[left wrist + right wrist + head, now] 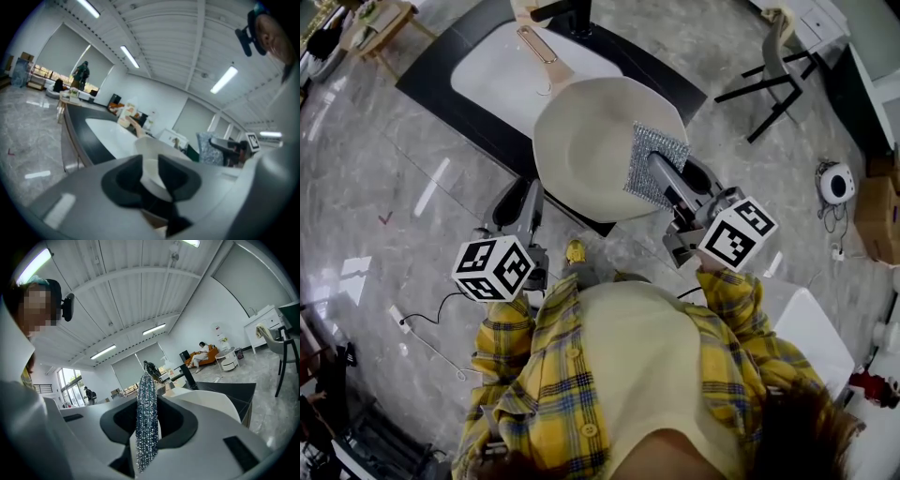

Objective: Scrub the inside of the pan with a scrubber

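A cream pan (591, 145) with a pale handle (539, 47) lies on the black counter (431, 80), partly over the white sink (492, 75). My right gripper (661, 171) is shut on a silver mesh scrubber (654, 161), which rests flat on the pan's inside at its right. In the right gripper view the scrubber (146, 418) stands edge-on, pinched between the jaws. My left gripper (523, 193) sits at the pan's near-left rim with its jaws apart. In the left gripper view the pan's rim (152, 157) shows in the gap of the left gripper (150, 176), with space on both sides.
A dark faucet (572, 14) stands behind the sink. A chair (778, 66) is on the floor at upper right, with a round white device (836, 183) and a cardboard box (877, 220) further right. A cable (427, 323) lies on the floor at left.
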The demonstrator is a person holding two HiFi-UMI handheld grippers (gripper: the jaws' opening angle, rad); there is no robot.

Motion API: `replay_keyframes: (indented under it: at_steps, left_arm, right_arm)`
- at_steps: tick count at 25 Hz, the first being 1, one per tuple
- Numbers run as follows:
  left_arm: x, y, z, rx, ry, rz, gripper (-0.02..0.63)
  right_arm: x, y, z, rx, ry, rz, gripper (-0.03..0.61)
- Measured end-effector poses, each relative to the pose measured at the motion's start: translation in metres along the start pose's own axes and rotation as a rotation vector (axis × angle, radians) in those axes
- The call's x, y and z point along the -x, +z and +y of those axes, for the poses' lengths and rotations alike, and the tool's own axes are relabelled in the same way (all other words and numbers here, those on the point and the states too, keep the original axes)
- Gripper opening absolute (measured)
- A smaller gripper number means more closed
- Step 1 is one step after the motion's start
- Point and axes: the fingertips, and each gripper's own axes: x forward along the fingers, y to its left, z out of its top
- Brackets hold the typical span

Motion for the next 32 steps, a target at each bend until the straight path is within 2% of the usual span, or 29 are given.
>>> replay_keyframes:
  at_steps: [5, 10, 15, 23, 32]
  left_arm:
    - [-0.006, -0.002, 0.008, 0.031, -0.039, 0.03, 0.1]
    - [-0.014, -0.006, 0.009, 0.052, -0.042, 0.055, 0.116]
    - [-0.02, -0.007, 0.008, 0.057, 0.015, 0.054, 0.134]
    - [-0.03, -0.017, 0.007, 0.118, 0.107, 0.046, 0.141]
    - [-0.033, -0.027, 0.011, 0.121, 0.196, 0.041, 0.138]
  right_arm:
    - [-0.032, -0.002, 0.005, 0.037, -0.022, 0.014, 0.086]
    - [-0.057, -0.009, 0.001, 0.123, -0.03, 0.063, 0.086]
    - [-0.075, -0.009, -0.01, 0.197, 0.0, 0.095, 0.086]
    - [-0.109, -0.007, -0.034, 0.271, 0.02, 0.146, 0.086]
    - [-0.142, -0.03, -0.049, 0.335, 0.032, 0.215, 0.086]
